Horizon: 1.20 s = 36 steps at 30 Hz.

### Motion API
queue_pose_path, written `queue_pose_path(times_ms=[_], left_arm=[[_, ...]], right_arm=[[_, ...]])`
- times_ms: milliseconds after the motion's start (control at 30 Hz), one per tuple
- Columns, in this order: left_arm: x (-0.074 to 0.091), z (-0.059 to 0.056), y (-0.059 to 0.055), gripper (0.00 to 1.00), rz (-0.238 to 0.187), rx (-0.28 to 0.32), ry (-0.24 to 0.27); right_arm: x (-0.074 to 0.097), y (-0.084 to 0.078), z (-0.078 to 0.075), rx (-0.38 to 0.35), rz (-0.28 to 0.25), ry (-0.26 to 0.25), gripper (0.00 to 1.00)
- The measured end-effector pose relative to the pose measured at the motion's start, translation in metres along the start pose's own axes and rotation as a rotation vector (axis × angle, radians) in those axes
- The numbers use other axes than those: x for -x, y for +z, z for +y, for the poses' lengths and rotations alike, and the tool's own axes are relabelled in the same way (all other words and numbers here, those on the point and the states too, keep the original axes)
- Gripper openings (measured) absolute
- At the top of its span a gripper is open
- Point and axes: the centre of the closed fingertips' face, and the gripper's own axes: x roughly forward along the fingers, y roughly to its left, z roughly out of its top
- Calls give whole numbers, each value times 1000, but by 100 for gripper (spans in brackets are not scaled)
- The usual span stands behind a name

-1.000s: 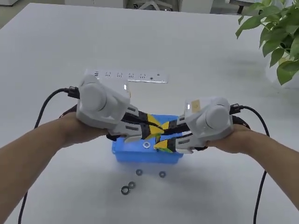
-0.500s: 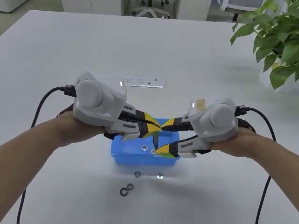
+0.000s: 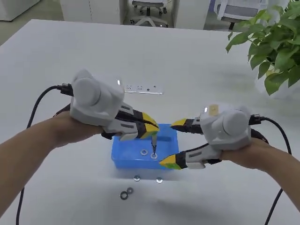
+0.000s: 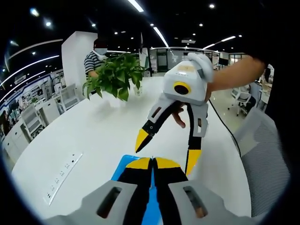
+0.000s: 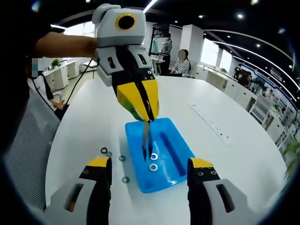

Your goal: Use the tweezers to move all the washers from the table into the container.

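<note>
We work at the white table [image 3: 211, 84], with the blue container [image 3: 126, 161] as our mark. Above it the left gripper [image 3: 152, 127] has its jaws pressed together on the tweezers [image 3: 153, 144], which hang tips-down into the container. The right gripper [image 3: 168, 143] is at the container's right end, jaws spread wide and holding nothing. Two washers [image 3: 142, 152] lie inside the container, one right at the tweezer tips; we cannot tell if it is released. Four more lie on the table just in front of the container. We judge this to be the drop-off. Next we would lift the tweezers clear and bring the tips down onto a front washer.
</note>
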Motion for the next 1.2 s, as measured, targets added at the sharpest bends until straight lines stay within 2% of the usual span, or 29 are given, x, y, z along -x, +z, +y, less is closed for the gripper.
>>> queue_pose_path(times_ms=[333, 633, 867, 1200], left_arm=[[7, -11, 3, 5, 22, -11, -17], [7, -21, 12, 5, 19, -32, -28], [7, -29, 19, 5, 17, -46, -39], [-2, -47, 16, 5, 32, -58, -74]], right_arm=[[19, -1, 12, -50, -36, -56, 84], [30, -6, 25, -105, -64, -85, 100], [38, -12, 32, -126, -68, -96, 100], [43, -21, 46, -139, -61, -95, 100]])
